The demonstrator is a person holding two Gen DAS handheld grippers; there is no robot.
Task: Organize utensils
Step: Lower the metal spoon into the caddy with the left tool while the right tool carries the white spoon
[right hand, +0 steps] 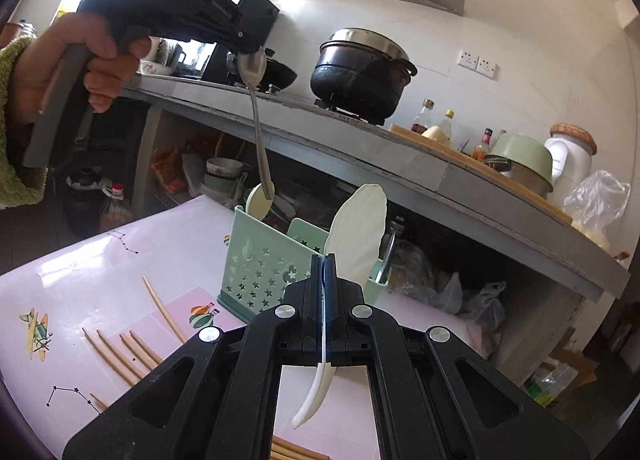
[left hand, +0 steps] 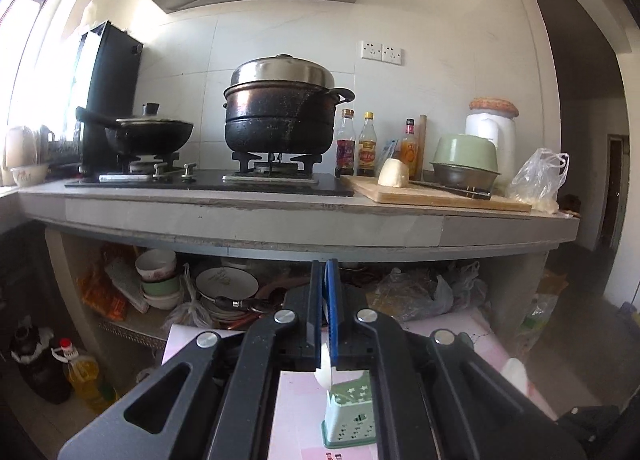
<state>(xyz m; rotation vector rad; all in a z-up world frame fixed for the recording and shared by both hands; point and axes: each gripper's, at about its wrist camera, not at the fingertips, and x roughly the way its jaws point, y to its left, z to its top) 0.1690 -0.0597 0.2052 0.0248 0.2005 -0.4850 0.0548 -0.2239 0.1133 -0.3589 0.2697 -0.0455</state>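
Note:
In the right wrist view my left gripper (right hand: 250, 54) is shut on the bowl end of a metal spoon (right hand: 258, 128), which hangs down with its handle tip at the rim of the green utensil holder (right hand: 260, 264). A cream spoon (right hand: 258, 202) stands in that holder. My right gripper (right hand: 323, 260) is shut on a white rice paddle (right hand: 358, 232), blade up, just in front of the holder. Several wooden chopsticks (right hand: 132, 352) lie on the pink table (right hand: 80, 280). In the left wrist view my left gripper (left hand: 325, 266) is shut, with the holder (left hand: 350, 412) below it.
A grey counter (left hand: 256, 216) carries a wok (left hand: 150, 134), a black steamer pot (left hand: 280, 112), sauce bottles (left hand: 346, 142) and a cutting board (left hand: 436, 194). The shelf beneath holds bowls and plates (left hand: 228, 288). Oil bottles (left hand: 82, 372) stand on the floor.

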